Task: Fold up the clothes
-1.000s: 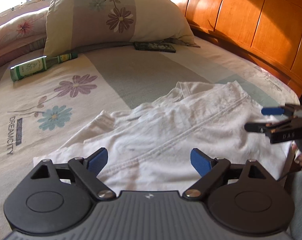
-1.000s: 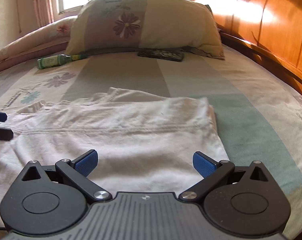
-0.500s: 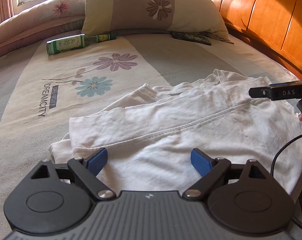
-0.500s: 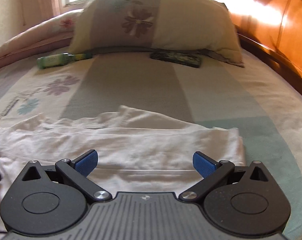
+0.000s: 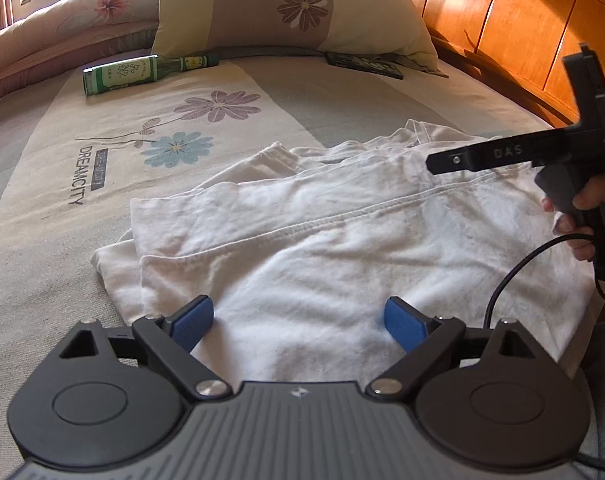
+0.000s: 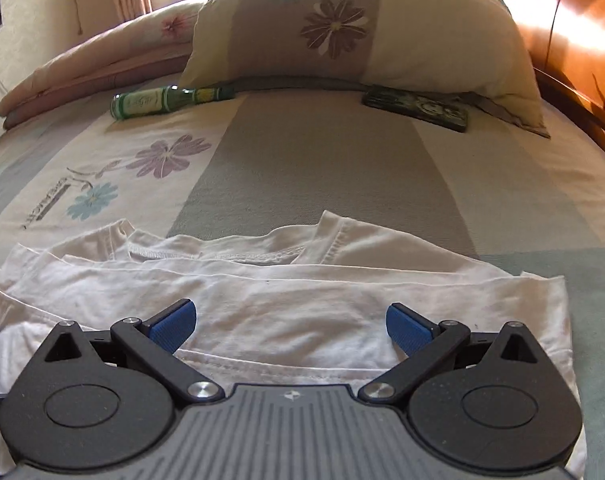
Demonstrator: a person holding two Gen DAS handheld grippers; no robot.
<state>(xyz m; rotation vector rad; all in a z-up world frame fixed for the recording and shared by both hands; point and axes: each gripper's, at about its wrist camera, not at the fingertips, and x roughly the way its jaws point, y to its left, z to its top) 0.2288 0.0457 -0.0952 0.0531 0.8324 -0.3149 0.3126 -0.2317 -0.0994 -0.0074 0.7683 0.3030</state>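
The bedsheet reads "DREAMCITY"; the right tongs carry "DAS" on their side.

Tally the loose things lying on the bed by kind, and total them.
White T-shirt: 1
Green glass bottle: 1
Flowered pillow: 1
Dark patterned flat case: 1
Rolled quilt: 1
Total: 5

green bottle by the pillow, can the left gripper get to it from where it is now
Probably yes, with a long forward reach. The left gripper has open jaws, holds nothing, and hovers over the white shirt. The green bottle lies on its side, uncovered; only flat bedsheet lies between.
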